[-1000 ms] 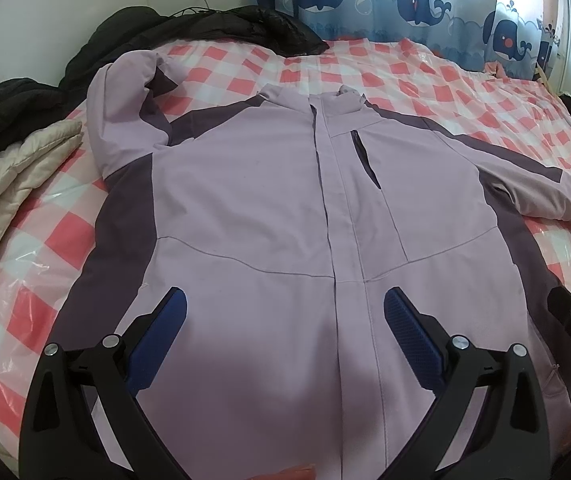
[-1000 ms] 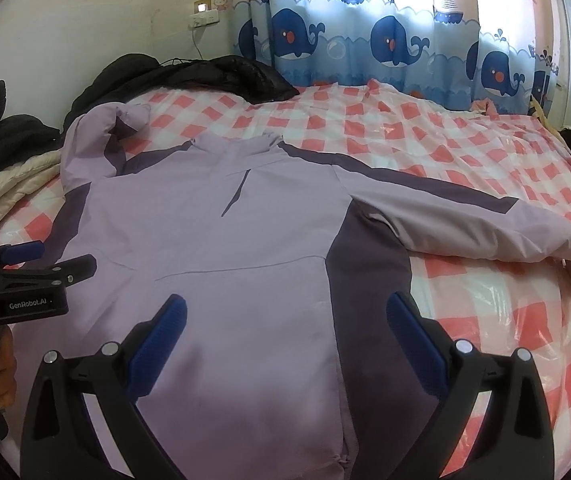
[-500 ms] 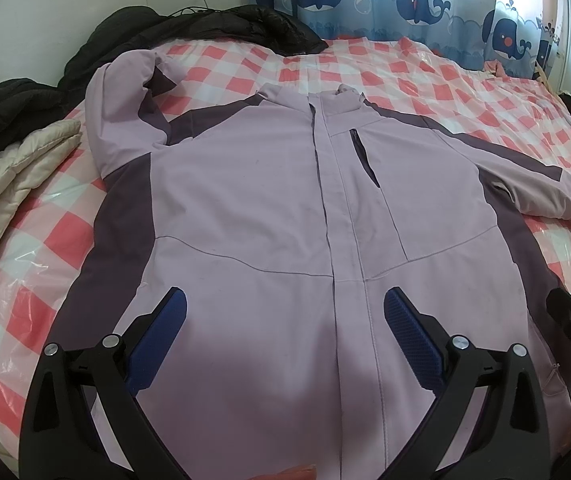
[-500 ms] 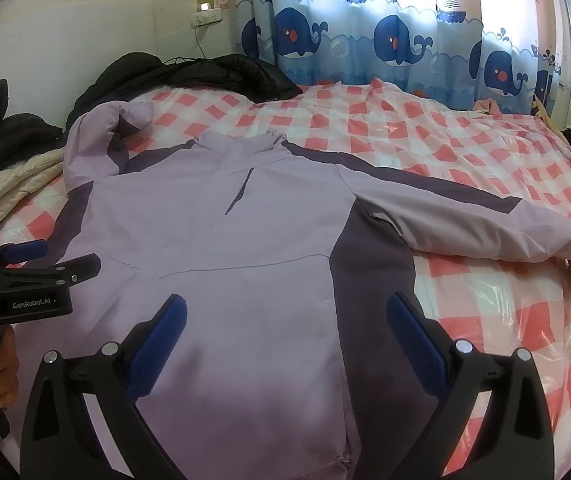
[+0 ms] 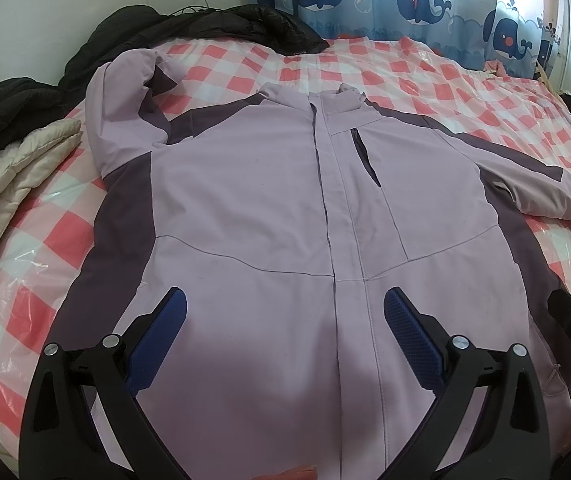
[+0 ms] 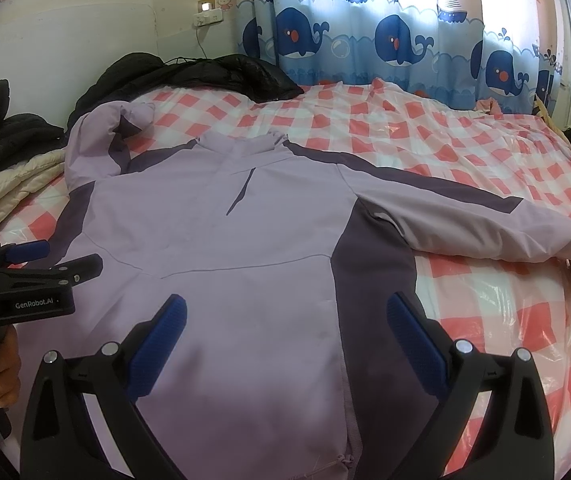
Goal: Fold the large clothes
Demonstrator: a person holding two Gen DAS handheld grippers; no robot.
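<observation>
Your left gripper (image 5: 285,312) and right gripper (image 6: 285,312) hover, jaws apart and empty, above the lilac-and-purple padded jacket (image 5: 269,208) spread flat on the red-checked bed (image 6: 425,132).

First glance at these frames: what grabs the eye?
A lilac jacket with dark side panels lies front up, zipped, across the red-checked bed; one sleeve is stretched out sideways, the other bent up near its collar. Both claws, left and right, hover open over its lower half. Whale curtains hang behind.
</observation>
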